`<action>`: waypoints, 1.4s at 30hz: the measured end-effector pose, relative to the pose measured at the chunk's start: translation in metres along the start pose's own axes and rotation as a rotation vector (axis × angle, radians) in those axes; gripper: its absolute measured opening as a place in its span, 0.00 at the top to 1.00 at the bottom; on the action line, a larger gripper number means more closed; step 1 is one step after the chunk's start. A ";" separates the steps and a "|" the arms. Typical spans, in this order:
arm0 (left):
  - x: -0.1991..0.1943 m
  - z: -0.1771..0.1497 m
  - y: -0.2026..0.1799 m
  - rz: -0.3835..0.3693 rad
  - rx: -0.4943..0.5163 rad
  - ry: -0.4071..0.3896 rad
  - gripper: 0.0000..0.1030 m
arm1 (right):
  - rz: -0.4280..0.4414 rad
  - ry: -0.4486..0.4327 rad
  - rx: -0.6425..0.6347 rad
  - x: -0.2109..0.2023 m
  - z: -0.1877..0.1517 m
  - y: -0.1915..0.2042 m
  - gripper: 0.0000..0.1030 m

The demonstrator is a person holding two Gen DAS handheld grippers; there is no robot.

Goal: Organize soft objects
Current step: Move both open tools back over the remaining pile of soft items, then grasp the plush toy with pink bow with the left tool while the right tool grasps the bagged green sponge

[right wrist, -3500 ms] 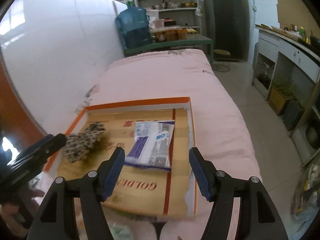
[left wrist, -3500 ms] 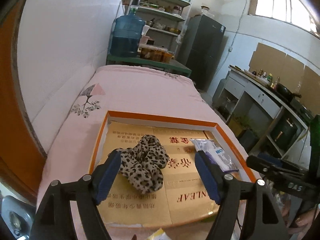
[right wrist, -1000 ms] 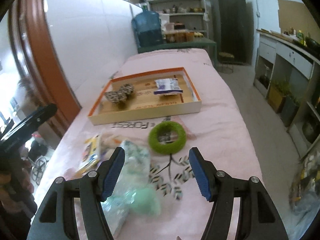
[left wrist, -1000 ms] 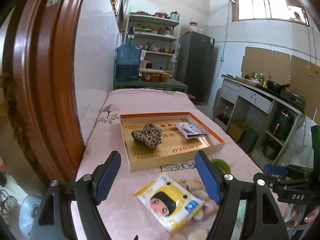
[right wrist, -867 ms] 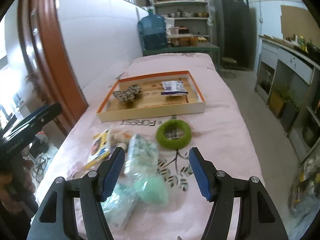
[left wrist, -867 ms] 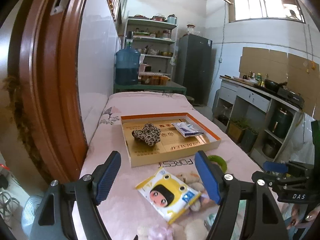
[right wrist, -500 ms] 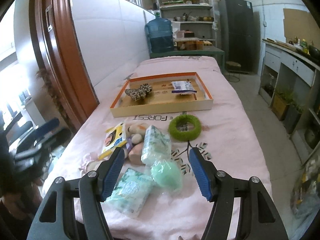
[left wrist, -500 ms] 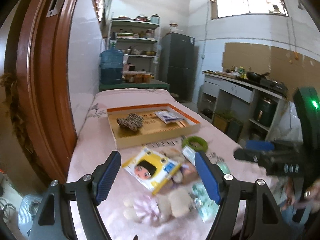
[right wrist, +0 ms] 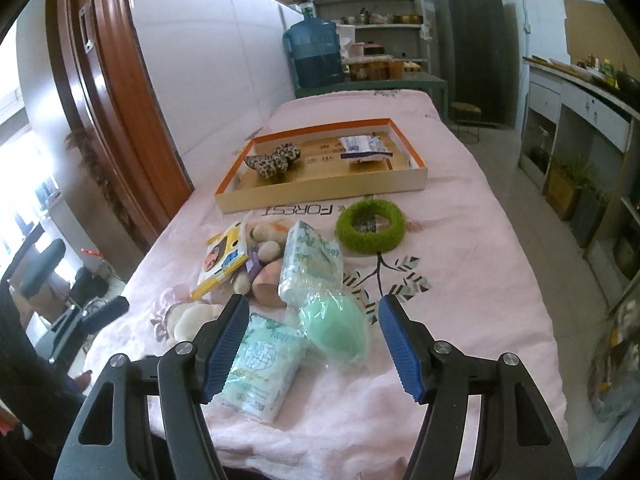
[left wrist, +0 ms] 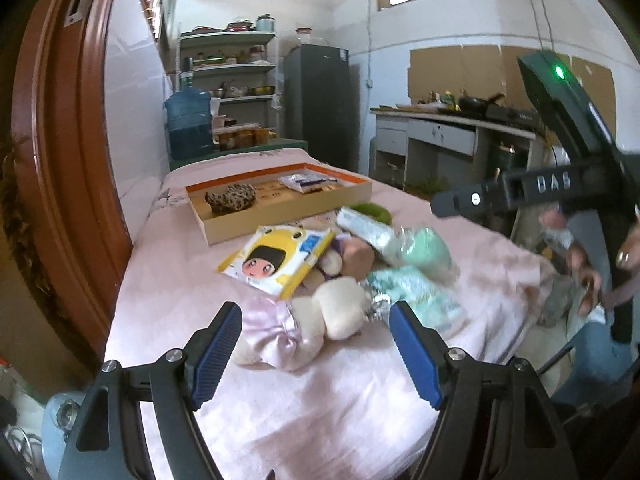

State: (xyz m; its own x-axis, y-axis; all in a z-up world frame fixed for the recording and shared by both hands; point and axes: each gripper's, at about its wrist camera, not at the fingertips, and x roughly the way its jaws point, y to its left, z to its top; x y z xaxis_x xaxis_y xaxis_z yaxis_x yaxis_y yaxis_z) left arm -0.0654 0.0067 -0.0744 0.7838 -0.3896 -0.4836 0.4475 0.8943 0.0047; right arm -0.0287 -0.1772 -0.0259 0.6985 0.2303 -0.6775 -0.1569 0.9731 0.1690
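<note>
A pile of soft things lies on the pink bed: a cream plush toy (left wrist: 332, 312) in pink cloth, a yellow cartoon packet (left wrist: 276, 256), tissue packs (right wrist: 264, 356), a mint sponge in a bag (right wrist: 336, 328) and a green fuzzy ring (right wrist: 370, 226). My left gripper (left wrist: 316, 344) is open just before the plush toy, nothing between its pads. My right gripper (right wrist: 312, 340) is open above the tissue pack and the mint sponge, apart from them. Farther back, a shallow box (right wrist: 320, 196) holds a leopard scrunchie (right wrist: 272, 162) and a white-blue packet (right wrist: 362, 146).
A brown door frame (left wrist: 60, 160) stands at the bed's left side. A water jug (right wrist: 316, 52), shelves and a dark fridge (left wrist: 320, 108) are beyond the bed. A counter (right wrist: 580, 96) runs along the right, across a floor aisle. In the left wrist view, a hand (left wrist: 592, 256) holds the right gripper's body.
Both grippers have drawn back from the box toward the near end of the bed. The left one sank and rolled, and now the plush toy lies close before it.
</note>
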 end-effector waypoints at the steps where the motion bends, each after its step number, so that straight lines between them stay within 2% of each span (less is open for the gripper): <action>1: 0.002 -0.003 -0.001 -0.001 0.013 0.004 0.26 | 0.000 0.001 0.001 0.000 0.000 0.000 0.33; 4: 0.006 -0.007 -0.001 -0.003 0.057 -0.001 0.26 | -0.001 0.004 0.007 0.001 -0.001 -0.001 0.33; 8: 0.014 -0.006 -0.001 -0.013 0.189 -0.001 0.26 | -0.007 0.009 0.020 0.003 -0.001 -0.006 0.33; 14: 0.041 -0.001 0.000 -0.102 0.324 0.089 0.27 | -0.027 0.021 0.043 0.008 -0.003 -0.015 0.33; 16: 0.052 -0.002 -0.002 -0.135 0.335 0.143 0.37 | -0.034 0.026 0.049 0.010 -0.003 -0.018 0.33; 19: 0.064 -0.003 0.002 -0.134 0.308 0.197 0.44 | -0.034 0.036 0.056 0.014 -0.004 -0.021 0.33; 25: 0.061 -0.002 0.016 -0.137 0.210 0.182 0.59 | -0.014 0.077 0.028 0.028 -0.007 -0.015 0.33; 29: 0.052 -0.002 0.021 -0.122 0.134 0.159 0.62 | -0.024 0.096 0.011 0.038 -0.009 -0.013 0.33; 34: 0.042 0.002 0.032 -0.156 -0.015 0.128 0.63 | -0.025 0.122 0.002 0.051 -0.011 -0.015 0.33; 37: 0.036 0.005 0.033 -0.171 -0.055 0.108 0.63 | -0.006 0.139 0.009 0.057 -0.011 -0.018 0.33; 38: 0.035 0.006 0.032 -0.175 -0.063 0.104 0.63 | 0.007 0.151 0.019 0.059 -0.012 -0.020 0.37; 39: 0.034 0.007 0.031 -0.177 -0.068 0.100 0.63 | 0.021 0.160 0.031 0.060 -0.012 -0.021 0.47; 42: 0.030 0.008 0.027 -0.182 -0.078 0.089 0.63 | 0.039 0.163 0.056 0.060 -0.013 -0.025 0.51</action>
State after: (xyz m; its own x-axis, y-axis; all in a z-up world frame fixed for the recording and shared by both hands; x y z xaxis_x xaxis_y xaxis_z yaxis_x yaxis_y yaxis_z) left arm -0.0261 0.0170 -0.0818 0.6502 -0.5284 -0.5459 0.5409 0.8265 -0.1558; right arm 0.0082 -0.1873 -0.0804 0.5693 0.2707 -0.7763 -0.1393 0.9624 0.2334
